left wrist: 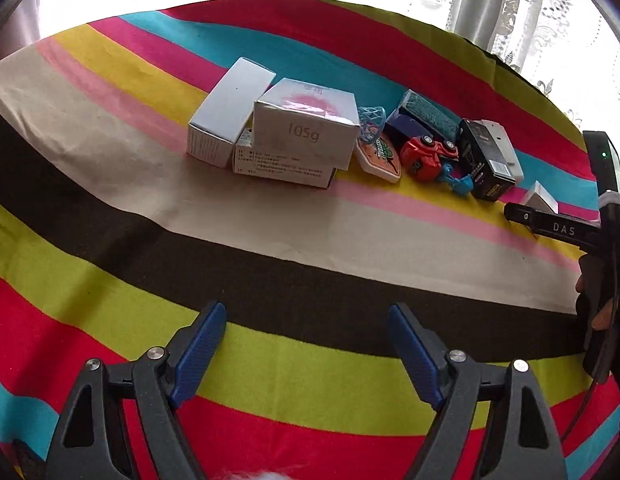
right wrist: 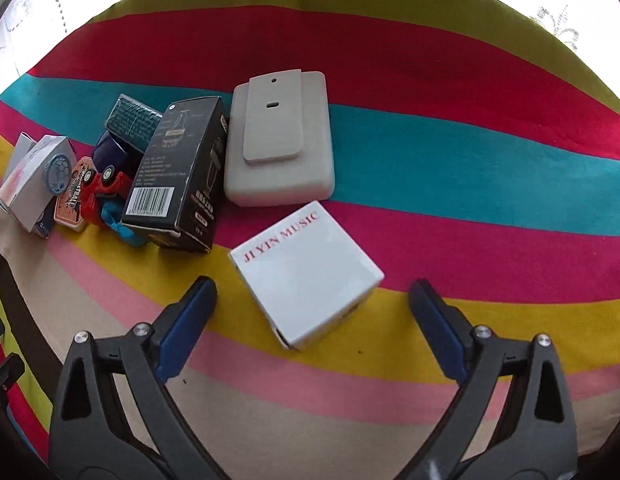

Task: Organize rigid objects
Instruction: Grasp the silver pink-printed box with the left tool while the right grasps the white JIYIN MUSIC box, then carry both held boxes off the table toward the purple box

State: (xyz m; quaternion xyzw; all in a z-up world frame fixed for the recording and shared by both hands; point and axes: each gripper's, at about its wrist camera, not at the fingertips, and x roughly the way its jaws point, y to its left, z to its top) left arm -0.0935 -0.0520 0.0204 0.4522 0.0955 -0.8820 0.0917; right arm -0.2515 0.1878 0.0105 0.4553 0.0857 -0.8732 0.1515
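Left gripper (left wrist: 305, 344): jaws open w/ nothing btwn, over bare striped cloth (left wrist: 109, 208). Row on cloth, L to R: white boxes, one marked 105g (left wrist: 305, 130) stacked on another, orange tin (left wrist: 380, 156), red toy car (left wrist: 426, 154), black box (right wrist: 177, 176), grey case (right wrist: 279, 140). White JIYIN MUSIC box (right wrist: 305, 270) nearest right gripper (right wrist: 314, 304), just ahead of its wide-open jaws, untouched.
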